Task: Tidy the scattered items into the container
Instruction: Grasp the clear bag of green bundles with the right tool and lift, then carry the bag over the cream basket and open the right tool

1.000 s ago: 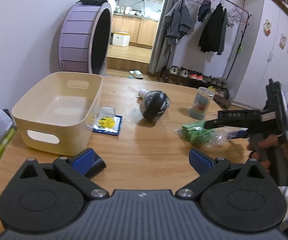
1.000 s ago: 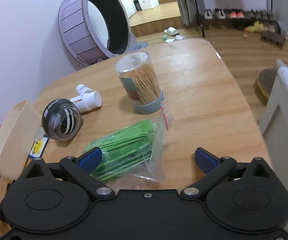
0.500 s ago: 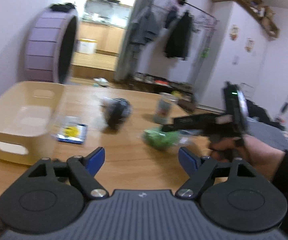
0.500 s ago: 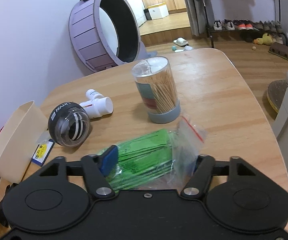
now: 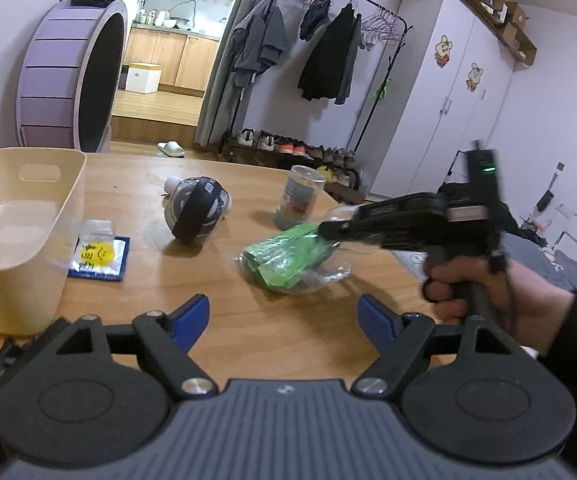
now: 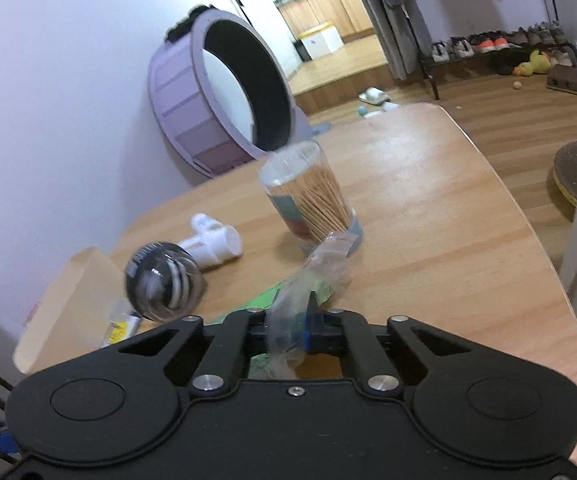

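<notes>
The cream bin (image 5: 20, 216) stands at the table's left, empty. My right gripper (image 6: 288, 330) is shut on the clear bag of green strips (image 5: 288, 256), pinching its plastic (image 6: 320, 264); the gripper also shows in the left wrist view (image 5: 328, 232). My left gripper (image 5: 284, 320) is open and empty above the near table edge. A black gyro ball (image 5: 196, 212), a white pipe fitting (image 6: 216, 240), a toothpick jar (image 5: 298, 200) and a small packet on a blue card (image 5: 98, 256) lie on the table.
The wooden table (image 5: 136, 176) ends in a rounded far-right edge (image 6: 508, 200). A large purple wheel (image 5: 72, 80) stands behind the bin. A clothes rack (image 5: 328, 60) and shoes stand beyond the table.
My right gripper closed on the bag of green strips and has lifted its edge. My left gripper swung right and back, and its jaws stay open.
</notes>
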A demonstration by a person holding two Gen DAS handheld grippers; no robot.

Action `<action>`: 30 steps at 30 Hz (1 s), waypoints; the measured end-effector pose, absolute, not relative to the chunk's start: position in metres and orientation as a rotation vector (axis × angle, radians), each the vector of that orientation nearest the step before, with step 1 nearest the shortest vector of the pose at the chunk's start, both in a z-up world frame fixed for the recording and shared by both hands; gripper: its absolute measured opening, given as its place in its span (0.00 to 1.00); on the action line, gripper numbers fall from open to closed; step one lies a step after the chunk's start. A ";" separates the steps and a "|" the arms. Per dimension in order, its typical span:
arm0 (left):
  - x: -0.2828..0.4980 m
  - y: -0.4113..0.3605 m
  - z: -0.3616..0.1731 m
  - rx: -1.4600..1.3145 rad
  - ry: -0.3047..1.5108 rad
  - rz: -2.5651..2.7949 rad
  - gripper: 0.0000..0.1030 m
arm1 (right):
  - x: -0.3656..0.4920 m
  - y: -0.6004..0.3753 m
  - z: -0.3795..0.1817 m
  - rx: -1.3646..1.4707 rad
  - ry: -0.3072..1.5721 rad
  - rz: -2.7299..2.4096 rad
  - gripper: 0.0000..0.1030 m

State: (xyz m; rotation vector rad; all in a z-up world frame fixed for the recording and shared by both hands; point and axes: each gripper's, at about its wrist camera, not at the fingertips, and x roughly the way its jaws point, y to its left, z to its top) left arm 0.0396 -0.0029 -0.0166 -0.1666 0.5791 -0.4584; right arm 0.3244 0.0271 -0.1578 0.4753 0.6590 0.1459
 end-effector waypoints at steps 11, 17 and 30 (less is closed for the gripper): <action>0.058 -0.023 -0.021 -0.030 0.502 -0.536 0.78 | 0.306 0.035 -0.118 0.433 0.529 0.347 0.00; 0.055 -0.012 -0.018 -0.064 0.485 -0.547 0.78 | 0.292 0.048 -0.093 0.367 0.463 0.502 0.00; 0.022 0.034 0.014 -0.091 0.389 -0.469 0.80 | 0.289 0.097 -0.057 0.297 0.439 0.666 0.00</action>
